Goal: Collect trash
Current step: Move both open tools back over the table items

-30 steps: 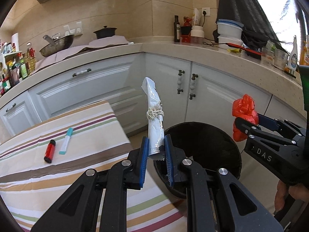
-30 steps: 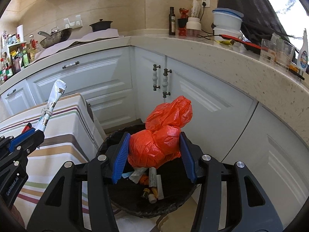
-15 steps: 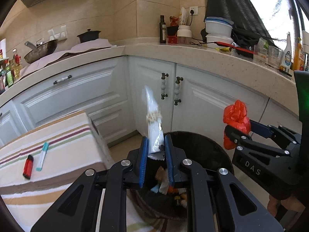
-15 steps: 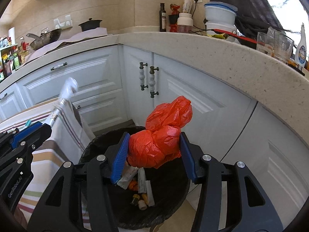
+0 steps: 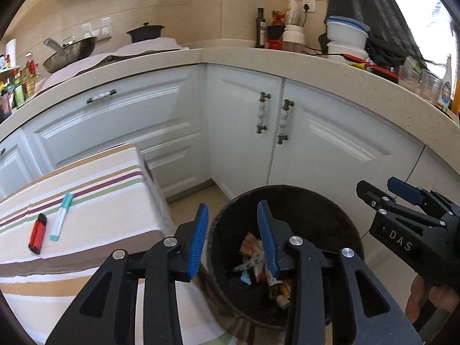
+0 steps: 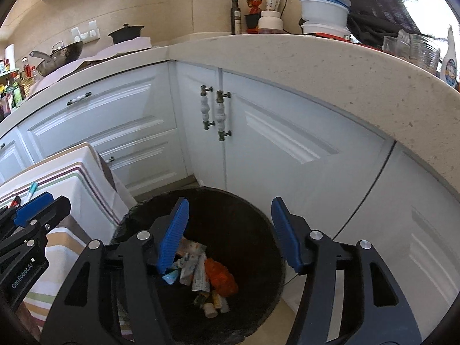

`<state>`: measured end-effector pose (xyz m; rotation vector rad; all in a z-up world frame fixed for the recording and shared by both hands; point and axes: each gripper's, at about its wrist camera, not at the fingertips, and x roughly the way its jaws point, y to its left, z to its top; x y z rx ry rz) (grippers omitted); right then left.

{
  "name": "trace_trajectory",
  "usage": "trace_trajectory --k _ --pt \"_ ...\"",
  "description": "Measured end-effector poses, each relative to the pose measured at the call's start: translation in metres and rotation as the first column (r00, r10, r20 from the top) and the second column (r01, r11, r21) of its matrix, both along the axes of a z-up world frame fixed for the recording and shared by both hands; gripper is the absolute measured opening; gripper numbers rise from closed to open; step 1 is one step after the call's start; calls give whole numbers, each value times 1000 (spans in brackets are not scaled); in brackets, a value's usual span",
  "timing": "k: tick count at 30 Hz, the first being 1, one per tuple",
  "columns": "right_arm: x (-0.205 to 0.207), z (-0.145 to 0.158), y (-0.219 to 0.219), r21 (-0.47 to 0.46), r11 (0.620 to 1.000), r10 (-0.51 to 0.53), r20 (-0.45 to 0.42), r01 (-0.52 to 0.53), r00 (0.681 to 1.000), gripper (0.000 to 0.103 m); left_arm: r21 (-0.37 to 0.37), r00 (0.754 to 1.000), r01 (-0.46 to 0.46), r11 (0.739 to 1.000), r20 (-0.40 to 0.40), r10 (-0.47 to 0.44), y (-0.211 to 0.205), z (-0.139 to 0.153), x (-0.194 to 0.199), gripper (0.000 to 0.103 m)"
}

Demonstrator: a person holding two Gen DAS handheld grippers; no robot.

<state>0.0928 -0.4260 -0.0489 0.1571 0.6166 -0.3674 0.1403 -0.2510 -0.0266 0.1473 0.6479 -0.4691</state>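
A: Start with what's closest. How do the fingers stand?

B: The left gripper [image 5: 233,238] has nothing between its blue pads, and its jaws are opening. The right gripper [image 6: 230,233] is the same: jaws opening, the gap between them bare. Both hang over the black bin [image 6: 250,201].

A: And the trash?

B: It lies at the bottom of the bin, below both pairs of fingers and well apart from them. In the right wrist view I see the orange bag [image 6: 220,276] crumpled beside a heap of wrappers and tubes [image 6: 192,267], under the left pad and the gap.

A: How would that stuff handle, if it had to be picked up again?

B: Going by its look, the bag is light, thin and soft, and would squash to nothing, so pinch a bunched fold rather than the loose skin. The wrappers look slick and flat; take one across its narrow width, near the middle.

A: Anything left to collect?

B: Further out, on the striped cloth [image 5: 86,189] left of the bin, lie a red lighter [image 5: 37,233] and a teal marker [image 5: 61,218], side by side but not touching. I can't tell whether they count as trash. Both look stiff and small, so a grip across the middle would suit.

A: Beyond that?

B: White cupboards [image 5: 316,143] stand behind the bin, and the counter [image 6: 345,69] above carries bottles and tubs.
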Motion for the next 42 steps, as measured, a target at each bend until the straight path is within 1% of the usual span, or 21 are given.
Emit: trace_trajectory --k 3,7,10,13,19,21,22,26,29,33,35,42 --pt "3 2 11 6 1000 23 4 -23 1000 58 6 999 -35 999 6 35 16 2 -1 41" --pt "11 4 34 19 997 74 5 -74 997 58 13 994 -108 994 8 108 50 4 0 44" --pt "19 4 56 28 992 121 1 -121 993 58 16 984 -179 984 0 180 81 5 2 44" --pt "29 4 83 47 983 179 -2 -179 984 58 30 968 -252 967 3 252 115 5 4 46" --pt "47 8 143 40 954 297 -7 -296 955 58 50 922 -387 921 9 387 179 4 6 46" --pt "51 9 163 34 944 330 -12 -329 944 58 51 900 -436 899 7 436 203 3 7 47" --pt "55 10 173 32 937 347 -14 -347 938 58 49 893 -449 892 6 450 210 3 8 47" --pt "66 11 209 24 916 402 -28 -401 915 58 45 853 -522 852 8 522 250 3 11 47" --pt "76 9 238 17 898 439 -44 -439 897 58 43 832 -555 831 7 555 275 2 11 47" --pt "88 5 268 15 881 472 -65 -472 879 58 45 804 -594 803 13 595 304 1 11 47" --pt "96 2 284 10 873 487 -81 -488 870 58 47 791 -612 790 13 612 317 0 11 49" --pt "122 -9 323 14 857 513 -136 -516 848 58 51 744 -667 743 -3 668 363 -7 13 50"
